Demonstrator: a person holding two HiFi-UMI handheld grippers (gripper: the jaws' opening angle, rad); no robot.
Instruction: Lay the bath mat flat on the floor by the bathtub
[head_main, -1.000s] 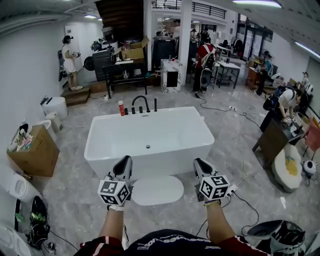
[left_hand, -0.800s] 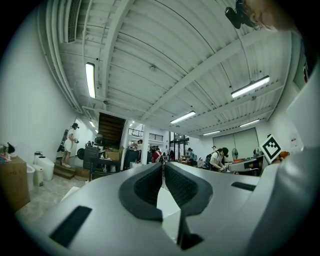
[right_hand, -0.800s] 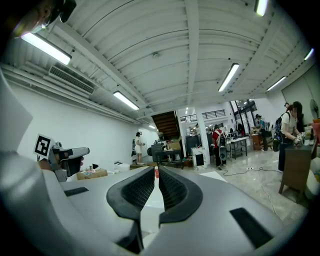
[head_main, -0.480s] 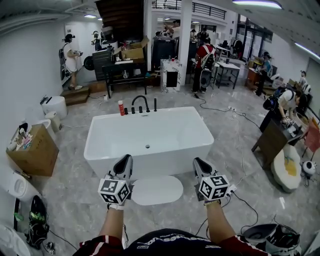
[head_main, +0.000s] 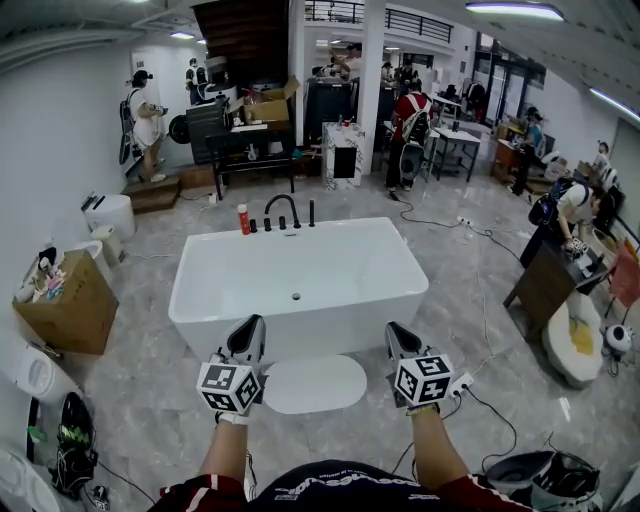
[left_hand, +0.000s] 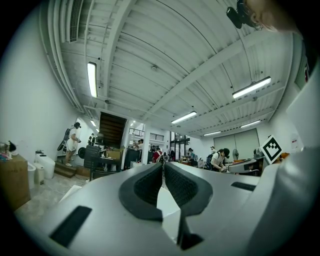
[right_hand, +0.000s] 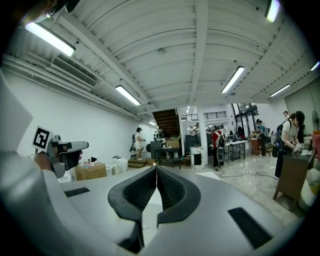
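We stood on a grey marbled floor (head_main: 480, 300) in a big open room, with people at work far behind and to the right. The largest thing before us was the white bathtub (head_main: 300, 322), set lengthwise across our view, its basin bare but for the drain. To its left a brown cardboard box (head_main: 65, 300) sat on the floor, well apart from the tub, with small items piled on top. Behind the tub a dark desk (head_main: 250, 140) carried boxes and gear.

The bath mat (head_main: 305, 383), white and oval, lay flat on the floor just beside the tub's near wall, roughly centred on it. We could not tell whether its far edge touched the base of the tub.

We held the left gripper (head_main: 250, 330) above the mat's left end and the right gripper (head_main: 397, 335) above its right end, both pointing toward the tub, the mat between them. In the left gripper view the jaws were drawn together at their tips with nothing caught between the pads. The right gripper view showed the same: jaws closed tip to tip and empty. Neither gripper touched the mat.

A black faucet (head_main: 281, 205) rose at the tub's far rim, and a small red bottle (head_main: 242, 218) stood just left of it.
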